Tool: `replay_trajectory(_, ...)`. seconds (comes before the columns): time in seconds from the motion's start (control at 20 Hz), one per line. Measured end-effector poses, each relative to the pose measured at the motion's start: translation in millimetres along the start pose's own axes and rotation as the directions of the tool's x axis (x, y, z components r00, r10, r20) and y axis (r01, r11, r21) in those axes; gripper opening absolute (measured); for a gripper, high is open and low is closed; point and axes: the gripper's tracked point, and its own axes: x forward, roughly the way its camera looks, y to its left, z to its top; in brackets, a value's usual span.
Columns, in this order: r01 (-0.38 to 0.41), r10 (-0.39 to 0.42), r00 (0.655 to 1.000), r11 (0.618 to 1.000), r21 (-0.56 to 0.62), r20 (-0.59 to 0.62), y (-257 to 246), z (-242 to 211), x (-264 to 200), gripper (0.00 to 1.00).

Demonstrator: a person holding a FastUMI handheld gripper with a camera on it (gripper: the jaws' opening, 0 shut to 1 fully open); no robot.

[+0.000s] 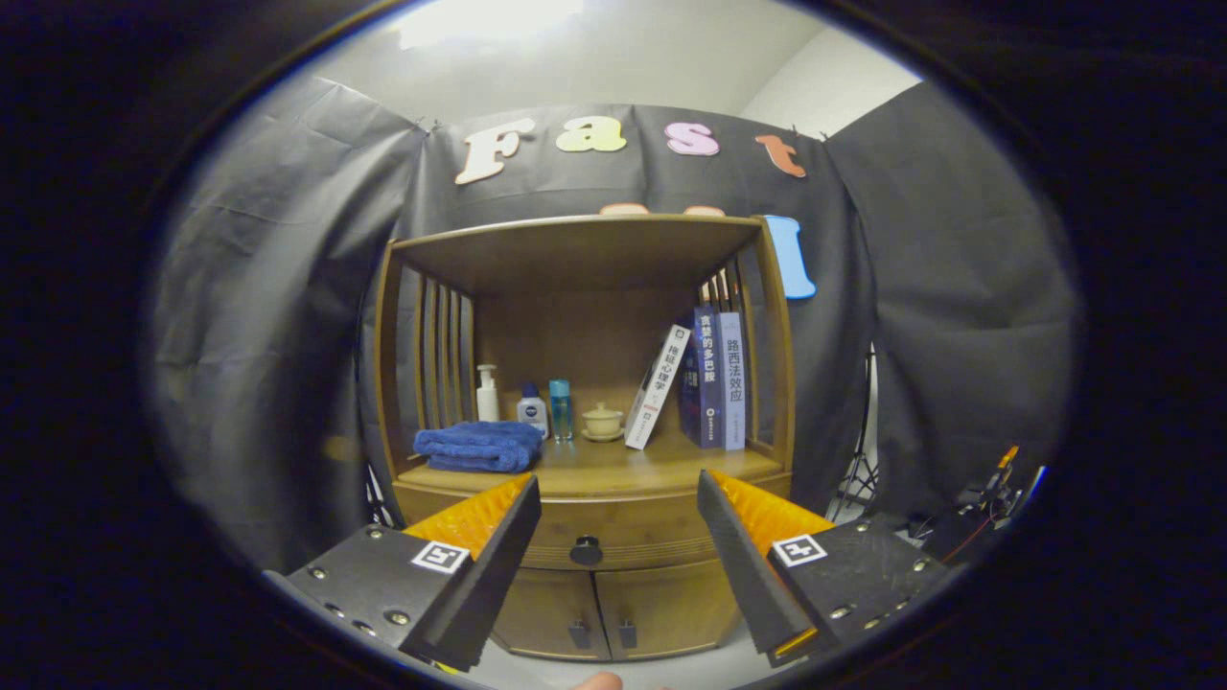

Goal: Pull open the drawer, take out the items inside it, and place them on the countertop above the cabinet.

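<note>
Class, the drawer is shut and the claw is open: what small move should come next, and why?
Probably ease the claw forward to straddle the knob. The drawer is shut, the fingers stand apart, and the knob sits beyond them, untouched.

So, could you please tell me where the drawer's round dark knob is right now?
The round dark knob sits mid-front on the closed wooden drawer, just ahead between the open gripper fingers, above the two cabinet doors.
</note>
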Motion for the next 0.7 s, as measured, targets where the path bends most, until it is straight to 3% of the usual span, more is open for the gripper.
replay_trajectory(0.4,0.015,-0.013,0.997,1.0,0.025,-0.08,4,-54,53,0.99)
replay_trajectory(0.7,-0.026,0.036,0.978,0.998,0.05,-0.207,29,-123,101,0.96)
